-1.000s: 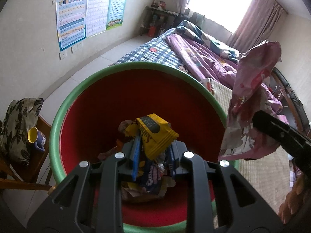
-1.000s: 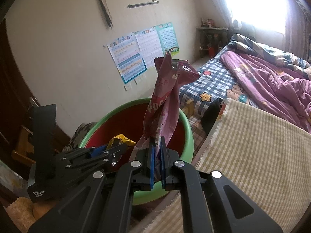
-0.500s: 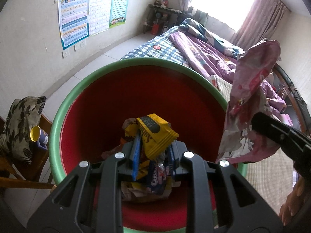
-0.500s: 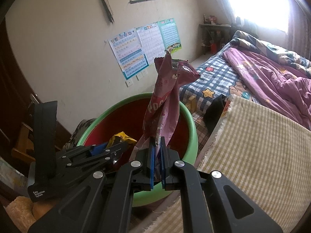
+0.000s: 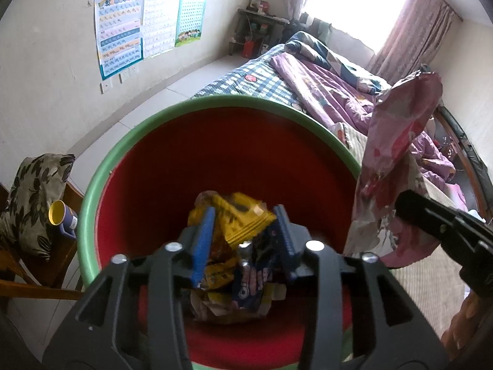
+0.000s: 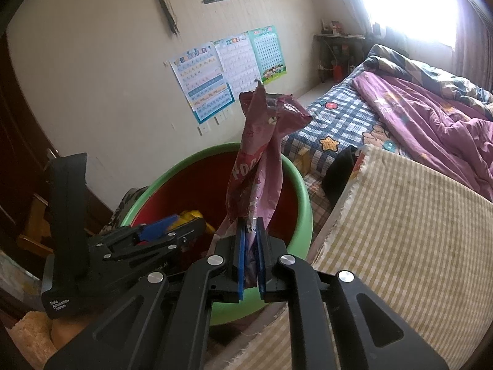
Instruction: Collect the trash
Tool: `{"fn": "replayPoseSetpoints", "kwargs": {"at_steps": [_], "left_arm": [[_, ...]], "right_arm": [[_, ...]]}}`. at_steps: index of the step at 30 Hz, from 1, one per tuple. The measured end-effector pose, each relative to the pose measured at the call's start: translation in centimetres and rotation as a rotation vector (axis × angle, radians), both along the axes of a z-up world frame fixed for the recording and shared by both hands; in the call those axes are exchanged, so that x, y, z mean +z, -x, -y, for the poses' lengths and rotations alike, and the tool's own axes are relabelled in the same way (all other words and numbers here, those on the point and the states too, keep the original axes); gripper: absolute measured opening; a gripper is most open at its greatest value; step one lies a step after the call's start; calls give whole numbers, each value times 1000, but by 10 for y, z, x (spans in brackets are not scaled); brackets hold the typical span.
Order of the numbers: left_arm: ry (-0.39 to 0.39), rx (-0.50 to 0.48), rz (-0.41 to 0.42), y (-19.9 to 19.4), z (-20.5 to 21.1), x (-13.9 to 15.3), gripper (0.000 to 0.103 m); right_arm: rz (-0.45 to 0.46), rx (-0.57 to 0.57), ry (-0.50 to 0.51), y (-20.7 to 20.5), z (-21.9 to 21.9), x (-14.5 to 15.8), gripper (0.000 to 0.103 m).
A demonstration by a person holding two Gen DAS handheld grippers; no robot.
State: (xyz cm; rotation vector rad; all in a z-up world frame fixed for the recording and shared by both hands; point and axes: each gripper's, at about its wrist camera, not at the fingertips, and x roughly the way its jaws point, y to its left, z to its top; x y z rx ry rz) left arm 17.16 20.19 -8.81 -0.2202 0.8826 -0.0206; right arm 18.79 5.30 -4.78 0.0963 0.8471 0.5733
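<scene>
A red bin with a green rim (image 5: pixel 123 145) stands below both grippers. My left gripper (image 5: pixel 244 212) hangs over the bin with its jaws opening. A yellow snack wrapper (image 5: pixel 246 226) sits blurred between the spread blue pads, which no longer press on it. More wrappers lie at the bottom of the bin, among them a blue one (image 5: pixel 252 280). My right gripper (image 6: pixel 251 225) is shut on the lower end of a crumpled pink snack bag (image 6: pixel 262 141), which stands upright beside the bin's rim (image 6: pixel 295 185). The same pink bag (image 5: pixel 397 141) shows at the right of the left wrist view.
A bed with a purple quilt (image 6: pixel 431 123) and a beige striped mat (image 6: pixel 400 215) lies right of the bin. Left of the bin, a wooden chair holds a floral cushion (image 5: pixel 34 197) and a yellow-lined cup (image 5: pixel 61 219). Posters (image 5: pixel 123 30) hang on the wall.
The left jaws have spread apart and let go of the yellow wrapper, which now hangs loose and blurred between them. The right gripper still holds the pink bag in the same place.
</scene>
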Motion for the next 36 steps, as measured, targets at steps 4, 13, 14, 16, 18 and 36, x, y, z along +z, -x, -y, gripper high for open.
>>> {"fn": "replayPoseSetpoints", "kwargs": {"at_steps": [4, 13, 14, 16, 18, 36], "left_arm": [[-18, 13, 28, 5, 0, 3, 59], [-74, 112, 160, 35, 6, 28, 95], [-95, 122, 188, 41, 10, 33, 97], [-142, 129, 237, 51, 19, 42, 98], [-198, 121, 279, 62, 33, 53, 98], [-291, 207, 332, 147, 145, 100, 98]], "right_arm": [[2, -6, 0, 2, 3, 0, 31], [61, -54, -7, 20, 27, 9, 68], [71, -63, -14, 24, 33, 11, 71], [89, -77, -32, 32, 44, 16, 80], [112, -88, -45, 42, 55, 21, 86], [391, -224, -99, 146, 191, 72, 96]]}}
